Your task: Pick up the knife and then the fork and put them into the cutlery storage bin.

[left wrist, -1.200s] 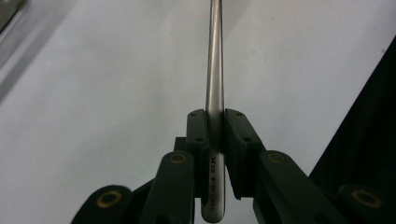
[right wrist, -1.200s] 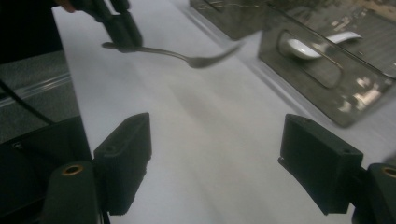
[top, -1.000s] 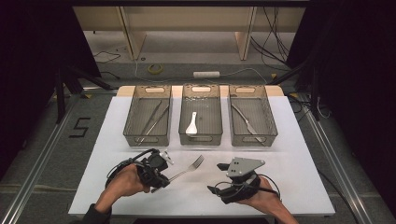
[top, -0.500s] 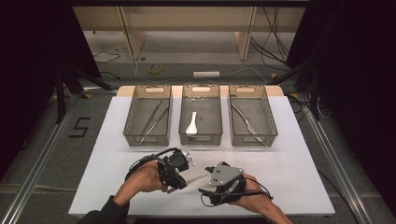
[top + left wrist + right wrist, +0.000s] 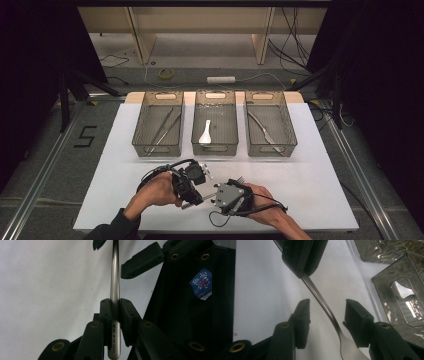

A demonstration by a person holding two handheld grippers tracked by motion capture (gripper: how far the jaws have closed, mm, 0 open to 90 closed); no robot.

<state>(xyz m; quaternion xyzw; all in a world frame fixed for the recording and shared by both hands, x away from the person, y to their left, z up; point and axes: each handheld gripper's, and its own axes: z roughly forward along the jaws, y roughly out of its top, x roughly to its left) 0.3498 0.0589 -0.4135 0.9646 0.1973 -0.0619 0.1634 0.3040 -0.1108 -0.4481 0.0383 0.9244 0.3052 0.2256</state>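
Both hands have drawn together near the front of the table [image 5: 320,165] since a second ago, when the fork [image 5: 115,277] lay between them; it is now off the sheet and spans the short gap between the two tools. Left gripper [image 5: 192,181] is clamped tight on the handle end, pads pressed to both sides of the stem just above a small stamped mark. Right gripper [image 5: 327,315] has just been closing, its jaws now half-wide with the neck of the fork between them; the pads stand clear of the metal on either side. Slim and plain, the fork is polished steel, its stem curving gently before it widens toward the tines at the bottom of the right gripper view.

Open white surface lies to the left, right and ahead of the hands, with the front edge close behind them. Three clear bins [image 5: 215,127] stand in a row farther back, well apart from the fork: the left one holds long metal pieces, the middle a white spoon [image 5: 205,132], the right a knife [image 5: 265,129].

A white sheet covers the table; grey floor, rails, cables and a roll of tape [image 5: 166,73] lie beyond, and a "5" [image 5: 86,136] is marked at the left.
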